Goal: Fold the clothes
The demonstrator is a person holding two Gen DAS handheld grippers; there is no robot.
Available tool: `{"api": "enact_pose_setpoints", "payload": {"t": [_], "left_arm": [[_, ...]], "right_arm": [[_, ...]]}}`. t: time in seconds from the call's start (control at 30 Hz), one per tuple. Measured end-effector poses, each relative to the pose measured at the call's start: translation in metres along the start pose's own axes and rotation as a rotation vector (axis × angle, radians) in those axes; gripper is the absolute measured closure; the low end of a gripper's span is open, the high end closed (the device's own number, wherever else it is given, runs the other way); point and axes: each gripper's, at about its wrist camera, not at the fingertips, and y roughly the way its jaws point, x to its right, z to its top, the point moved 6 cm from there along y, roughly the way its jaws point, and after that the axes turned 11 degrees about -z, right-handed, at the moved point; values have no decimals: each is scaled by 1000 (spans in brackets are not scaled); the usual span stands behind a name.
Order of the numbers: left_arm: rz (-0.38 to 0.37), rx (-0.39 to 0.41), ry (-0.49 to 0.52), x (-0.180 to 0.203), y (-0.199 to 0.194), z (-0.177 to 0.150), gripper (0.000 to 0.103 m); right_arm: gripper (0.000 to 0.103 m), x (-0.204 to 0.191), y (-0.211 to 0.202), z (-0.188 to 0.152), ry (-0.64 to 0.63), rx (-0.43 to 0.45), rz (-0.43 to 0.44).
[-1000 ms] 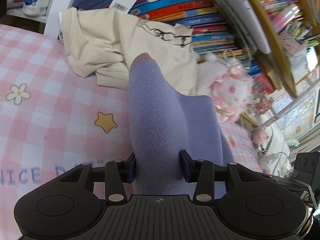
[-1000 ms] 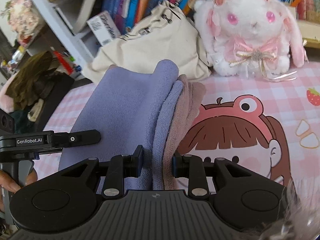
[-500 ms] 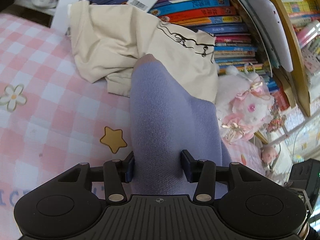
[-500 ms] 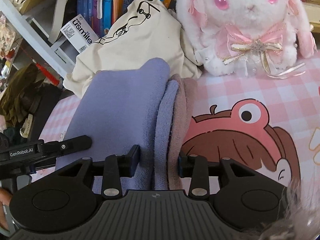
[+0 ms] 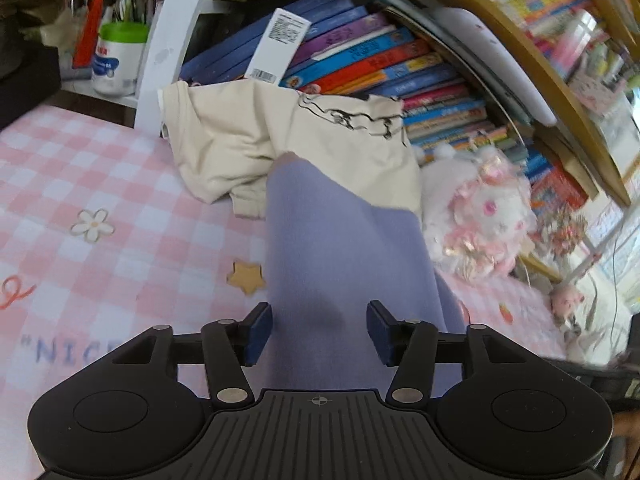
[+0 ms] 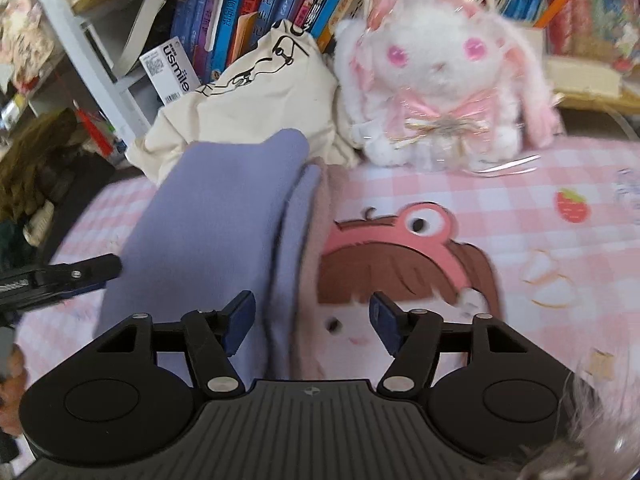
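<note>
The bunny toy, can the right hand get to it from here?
Probably yes. The right gripper is open, and the bunny toy sits straight ahead past the purple sweater, with only bare blanket before it.

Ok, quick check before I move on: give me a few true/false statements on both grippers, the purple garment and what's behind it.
1. The left gripper is open, with the purple garment lying between its fingers. True.
2. The right gripper is clamped on the garment. False: its jaws stand apart.
3. A cream shirt lies behind the purple garment, against the books. True.
4. The plush bunny lies on top of the purple garment. False: it sits beside it, on the pink checked sheet.
</note>
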Motion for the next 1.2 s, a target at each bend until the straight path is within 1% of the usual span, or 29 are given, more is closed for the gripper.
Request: {"api": "enact_pose_setpoints", "payload": {"t": [0.1,0.2,0.27,0.33,0.4,0.47,0.5,0.57,0.6,0.67,0.77,0.97,1.1,1.2], "left_arm": [[31,4,59,17,-11,-21,43],[66,27,96,33,-22,-40,39],[91,33,102,42,-26,-51,36],[116,36,103,50,-29,-62,35],[140,40,105,58,-32,-72,33],[163,53,125,68,-35,-80,26],[179,66,134,72,-37,-84,24],[216,100,146,79,-42,-89,18],[230,112,149,82,-44,-92,17],[251,126,155,87,-47,-96,13],[288,132,162,92,-50,-103,11],[342,111,169,104,-53,-117,7],[352,89,194,111,-50,-120,6],[354,90,206,116,-51,-121,2]], "right_arm": [[36,7,-17,-14,-32,21,-47],[32,10,-32,-35,-81,29,-92],[30,13,-41,-47,-103,42,-115],[24,15,-51,-55,-111,60,-134],[22,16,-61,-62,-113,82,-151],[18,18,-69,-68,-114,95,-175],[15,19,-72,-70,-111,98,-194],[15,22,-78,-75,-107,104,-231],[12,24,-80,-78,-100,106,-243],[11,28,-85,-86,-95,107,-246],[9,33,-91,-96,-93,106,-254],[7,40,-100,-107,-117,115,-259],[6,42,-103,-108,-121,122,-256],[6,42,-105,-107,-126,128,-253]]}}
